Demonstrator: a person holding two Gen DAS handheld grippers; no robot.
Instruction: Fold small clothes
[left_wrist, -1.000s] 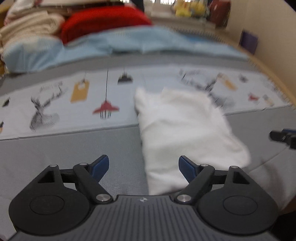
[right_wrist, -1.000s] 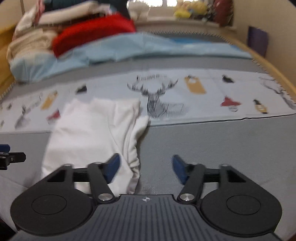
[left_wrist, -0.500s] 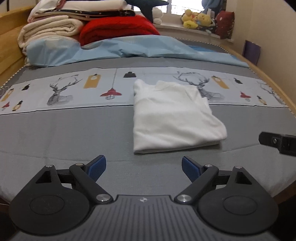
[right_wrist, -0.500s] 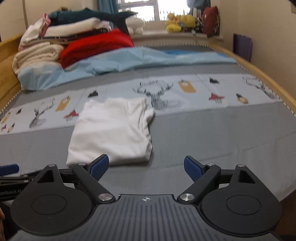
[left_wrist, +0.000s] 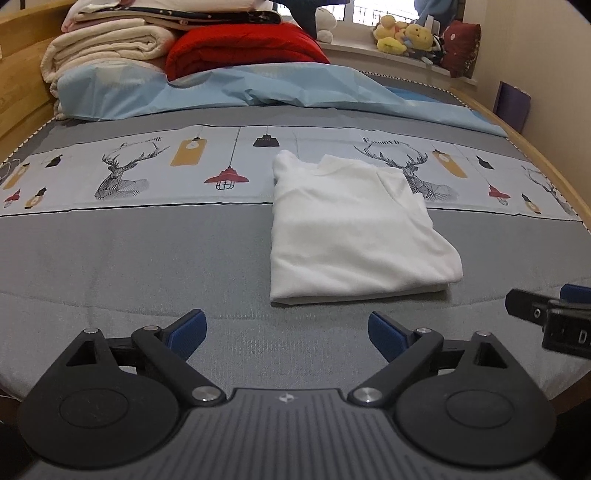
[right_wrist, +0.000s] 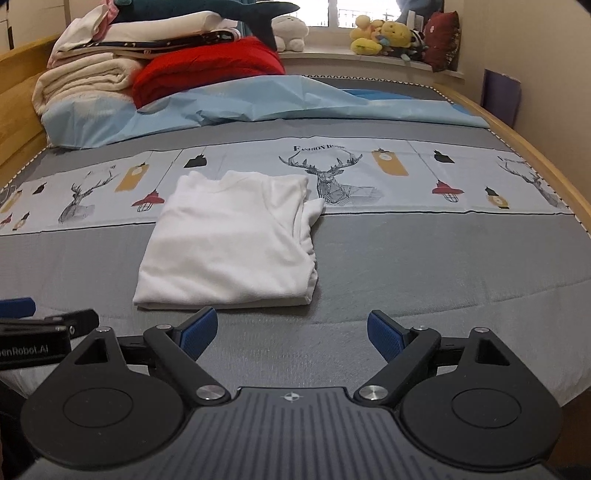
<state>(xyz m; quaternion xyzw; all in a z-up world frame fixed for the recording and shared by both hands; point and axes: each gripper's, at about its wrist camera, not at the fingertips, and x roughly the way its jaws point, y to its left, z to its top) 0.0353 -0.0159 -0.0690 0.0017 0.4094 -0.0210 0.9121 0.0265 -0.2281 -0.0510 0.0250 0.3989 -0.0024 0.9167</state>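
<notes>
Bedspread (right_wrist: 369, 258), "Fashion" deer print, folded white shirt (right_wrist: 229, 243)

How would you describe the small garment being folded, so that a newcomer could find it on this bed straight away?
Start at the bed with its grey cover and the pale printed band of deer and lamps across it. The white folded garment lies on the near edge of that band, partly over one deer. It is the only plain white piece lying flat alone; the other fabrics are piled at the far end.

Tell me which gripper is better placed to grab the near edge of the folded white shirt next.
Probably the right gripper: the white shirt has its near hem just ahead of its left finger. The left gripper sees the hem farther ahead. Both are open and empty.
</notes>
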